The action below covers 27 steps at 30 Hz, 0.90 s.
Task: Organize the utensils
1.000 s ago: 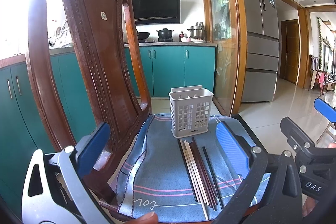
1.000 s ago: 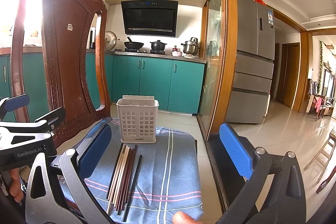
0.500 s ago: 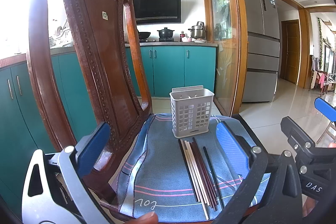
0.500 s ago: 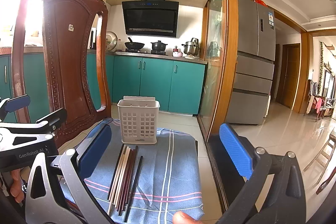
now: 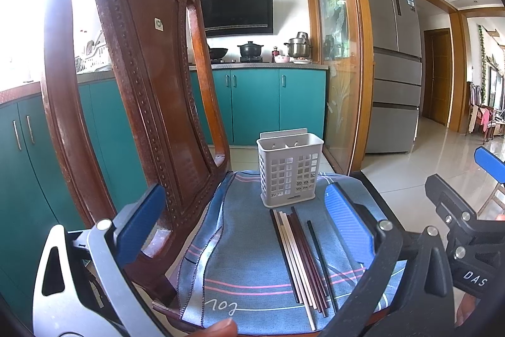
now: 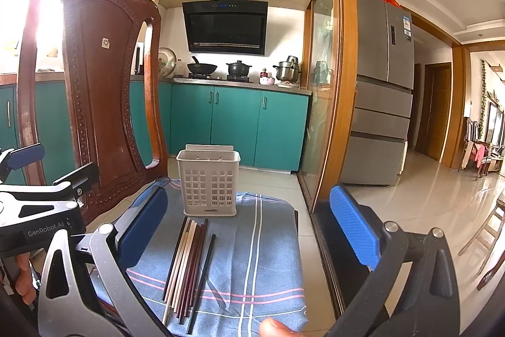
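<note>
At the far left stands the carved wooden chair (image 5: 151,103), its back rising beside the work area. The left gripper (image 5: 243,226) hovers low over the near edge of the blue cloth (image 5: 246,258) that covers the seat; its fingers (image 5: 139,220) are spread wide and hold nothing. Toward the middle, the chopsticks (image 5: 300,258) lie flat on the cloth in a tight bundle, tips pointing toward the holder, with one dark stick lying slightly apart on the right side of the bundle. The white slotted holder (image 5: 288,169) stands upright on the far part of the cloth, just beyond the chopstick tips, and appears to contain nothing. Farther right, the right gripper (image 6: 249,220) is level with the left one; its fingers (image 6: 353,226) are likewise fully spread and grip nothing. The step in hand appears to be the approach, before any stick has been lifted. The next move calls for lowering one gripper over a chopstick, closing across its thin shaft, tilting it upright, and dropping it into the holder. The separate dark stick is the easiest first target.
</note>
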Tool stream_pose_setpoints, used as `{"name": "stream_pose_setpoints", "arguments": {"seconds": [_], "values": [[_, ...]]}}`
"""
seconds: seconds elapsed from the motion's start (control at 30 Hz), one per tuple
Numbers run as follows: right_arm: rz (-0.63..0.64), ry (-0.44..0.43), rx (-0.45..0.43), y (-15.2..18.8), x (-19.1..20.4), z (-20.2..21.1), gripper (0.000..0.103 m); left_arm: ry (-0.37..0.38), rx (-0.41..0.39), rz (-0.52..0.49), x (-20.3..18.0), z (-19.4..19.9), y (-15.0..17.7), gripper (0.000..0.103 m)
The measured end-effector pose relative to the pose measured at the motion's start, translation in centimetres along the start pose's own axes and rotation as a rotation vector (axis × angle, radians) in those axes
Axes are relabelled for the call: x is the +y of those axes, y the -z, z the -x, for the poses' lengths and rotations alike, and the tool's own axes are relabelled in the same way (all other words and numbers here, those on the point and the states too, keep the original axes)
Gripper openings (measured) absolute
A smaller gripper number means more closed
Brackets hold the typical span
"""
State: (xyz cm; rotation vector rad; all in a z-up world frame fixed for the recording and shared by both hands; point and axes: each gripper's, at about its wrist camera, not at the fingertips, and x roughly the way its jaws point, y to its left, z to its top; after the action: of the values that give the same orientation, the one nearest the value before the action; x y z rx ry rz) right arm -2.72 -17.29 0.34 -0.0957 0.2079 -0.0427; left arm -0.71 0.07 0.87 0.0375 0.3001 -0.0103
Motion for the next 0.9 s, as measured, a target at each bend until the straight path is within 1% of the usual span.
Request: {"name": "stream_pose_setpoints", "arguments": {"seconds": [0.23,0.3,0.37,0.43,0.47,0.5,0.57,0.6,0.63,0.67,0.7,0.73,0.77,0.8,0.83,0.87,0.9], "values": [[-0.008,0.006,0.003,0.1,-0.5,-0.1,0.101,-0.007,0.006,-0.006,-0.1,0.0,-0.1,0.101],[0.002,0.023,0.028,0.2,-0.6,-0.8,0.101,-0.012,0.025,-0.013,-0.3,-0.3,-0.1,0.101],[0.025,0.038,0.123,0.6,-0.9,-2.9,0.101,-0.01,0.075,-0.041,-0.5,-1.4,0.1,0.101],[0.023,0.046,0.21,1.4,-1.5,-5.0,0.101,-0.013,0.127,-0.072,-0.8,-2.7,0.6,0.101],[0.017,0.042,0.246,1.9,-1.8,-6.0,0.101,-0.01,0.172,-0.085,-0.7,-3.9,1.1,0.101],[0.009,0.032,0.301,2.7,-2.2,-7.6,0.101,0.001,0.21,-0.086,-0.6,-5.0,1.5,0.101],[0.007,-0.001,0.38,3.9,-2.4,-9.8,0.1,0.048,0.27,-0.074,-0.2,-7.2,2.3,0.1],[0.002,-0.028,0.427,4.8,-2.4,-11.4,0.097,0.074,0.293,-0.071,-0.2,-8.1,2.6,0.099],[-0.005,-0.041,0.457,5.3,-2.4,-12.5,0.089,0.109,0.332,-0.07,-0.2,-9.9,3.0,0.097],[-0.018,-0.054,0.503,6.1,-2.3,-14.3,0.082,0.13,0.364,-0.071,-0.3,-11.3,3.4,0.089],[-0.033,-0.071,0.544,6.7,-2.1,-15.7,0.065,0.148,0.398,-0.075,-0.4,-12.9,3.7,0.075],[-0.056,-0.097,0.587,7.3,-1.9,-17.1,0.047,0.168,0.446,-0.079,-0.6,-15.1,4.1,0.069],[-0.096,-0.139,0.643,8.0,-1.9,-19.1,0.04,0.194,0.493,-0.074,-0.6,-17.3,4.5,0.054],[-0.122,-0.168,0.669,8.4,-1.7,-20.2,0.032,0.228,0.544,-0.063,-0.7,-19.5,5.0,0.04],[-0.141,-0.19,0.693,8.8,-1.3,-21.4,0.031,0.253,0.586,-0.055,-0.9,-21.1,5.4,0.035],[-0.142,-0.198,0.711,9.0,-0.8,-22.4,0.031,0.27,0.632,-0.05,-1.1,-22.9,6.0,0.034],[-0.127,-0.199,0.725,9.2,-0.2,-23.5,0.031,0.274,0.652,-0.053,-1.4,-23.9,6.3,0.034]]}}
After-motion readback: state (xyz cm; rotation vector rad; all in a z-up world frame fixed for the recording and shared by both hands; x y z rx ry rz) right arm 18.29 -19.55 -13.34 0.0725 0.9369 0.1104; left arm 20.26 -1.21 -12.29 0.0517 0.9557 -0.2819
